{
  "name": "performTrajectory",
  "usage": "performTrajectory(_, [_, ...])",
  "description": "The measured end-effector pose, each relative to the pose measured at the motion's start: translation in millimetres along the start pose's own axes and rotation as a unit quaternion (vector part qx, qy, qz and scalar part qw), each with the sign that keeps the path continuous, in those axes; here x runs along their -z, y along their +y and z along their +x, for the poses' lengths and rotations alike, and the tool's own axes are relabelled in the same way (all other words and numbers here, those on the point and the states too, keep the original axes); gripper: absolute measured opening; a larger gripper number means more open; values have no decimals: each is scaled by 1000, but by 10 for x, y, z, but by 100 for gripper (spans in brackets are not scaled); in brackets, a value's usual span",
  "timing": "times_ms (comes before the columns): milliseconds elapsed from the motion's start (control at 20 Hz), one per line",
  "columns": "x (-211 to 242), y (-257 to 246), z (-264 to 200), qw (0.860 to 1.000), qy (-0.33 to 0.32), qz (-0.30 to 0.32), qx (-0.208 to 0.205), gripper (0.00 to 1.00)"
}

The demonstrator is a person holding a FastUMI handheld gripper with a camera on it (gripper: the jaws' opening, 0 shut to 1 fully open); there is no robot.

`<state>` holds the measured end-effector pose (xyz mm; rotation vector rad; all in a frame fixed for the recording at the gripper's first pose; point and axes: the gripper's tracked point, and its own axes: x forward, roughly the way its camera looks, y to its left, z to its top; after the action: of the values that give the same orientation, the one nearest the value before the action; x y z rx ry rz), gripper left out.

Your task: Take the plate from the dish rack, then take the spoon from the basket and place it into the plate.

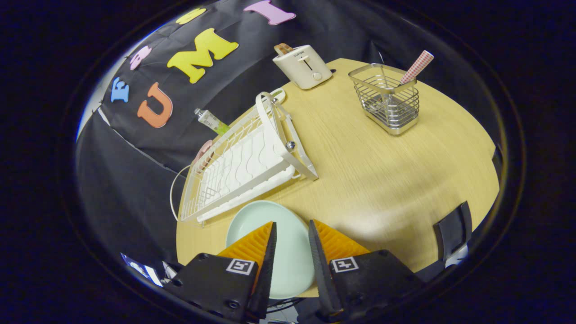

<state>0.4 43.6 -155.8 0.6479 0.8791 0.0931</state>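
The gripper hangs above the near edge of the round wooden desk, its fingers parted with a narrow gap and pinching nothing. The pale green plate lies flat on the desk directly under them, showing in the gap between the fingers and around their tips. Whether the fingers touch the plate cannot be told.

The white dish rack stands just beyond the plate, along the desk's left side; its wire bed holds no plate. A pink item and a tube sit at the rack's far side, partly hidden.

The wire basket stands well apart, at the far right of the desk. The spoon stands tilted in it, its checked handle sticking out above the rim; its bowl cannot be made out through the wires.

A cream toaster stands at the far edge, left of the basket.
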Motion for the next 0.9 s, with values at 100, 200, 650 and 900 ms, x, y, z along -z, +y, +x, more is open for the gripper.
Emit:
performTrajectory(100, [-6, 3, 13, 1000, -1, -8, -4, 49])
performTrajectory(200, [-51, -3, -1, 1000, -13, -22, -3, 50])
performTrajectory(650, [-579, -227, -406, 983, -135, -121, 7, 81])
performTrajectory(900, [-931, -585, -838, 958, -225, -174, 20, 86])
